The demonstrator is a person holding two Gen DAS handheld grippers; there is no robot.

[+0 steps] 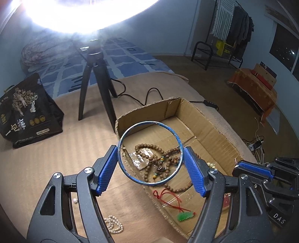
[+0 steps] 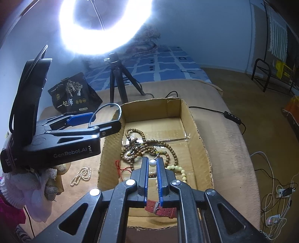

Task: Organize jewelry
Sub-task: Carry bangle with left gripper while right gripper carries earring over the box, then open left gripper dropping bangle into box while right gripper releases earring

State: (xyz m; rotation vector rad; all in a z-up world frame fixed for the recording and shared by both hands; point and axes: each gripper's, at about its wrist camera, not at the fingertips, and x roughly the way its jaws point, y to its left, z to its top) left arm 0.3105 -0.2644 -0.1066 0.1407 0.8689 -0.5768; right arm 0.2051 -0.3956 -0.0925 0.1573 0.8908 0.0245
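At the far left of the left wrist view, a black printed bag (image 1: 29, 112) is standing on the tan ribbed desk (image 1: 56, 149), and a black tripod (image 1: 97, 82) is rising beside it under a glaring ring light (image 1: 89, 15). A loose pearl (image 1: 75, 200) and a pearl strand (image 1: 114, 224) are lying on the desk just left of the cardboard box (image 1: 220, 136).

The left hand-held gripper (image 1: 151, 154) is pinching a blue bangle (image 1: 130, 129) across its width, one blue pad pressing each side, and is holding it above the near-left edge of the box. Through the ring, brown wooden prayer beads (image 1: 147, 149) are showing, piled on the box floor. Nearer the camera, a red cord with a green pendant (image 1: 184, 216) is lying inside the box too. At the right edge, the other gripper's blue finger is poking into view over the box's right wall.

In the right wrist view, the left hand-held gripper (image 2: 104, 119) is appearing at the left, carrying the bangle (image 2: 110, 106) beside the box's left wall (image 2: 106, 155). The pearl strand (image 2: 82, 175) is lying on the desk below it. In the middle, the right hand-held gripper (image 2: 152, 163) is nipping a white pearl earring (image 2: 152, 163) between its nearly closed blue pads, its metal hook sticking upward, above the prayer beads (image 2: 142, 147). Pale yellow beads (image 2: 179, 171) are curving to the right of the fingertips. A red strap (image 2: 164, 209) is lying beneath the fingers, near the box's front wall.
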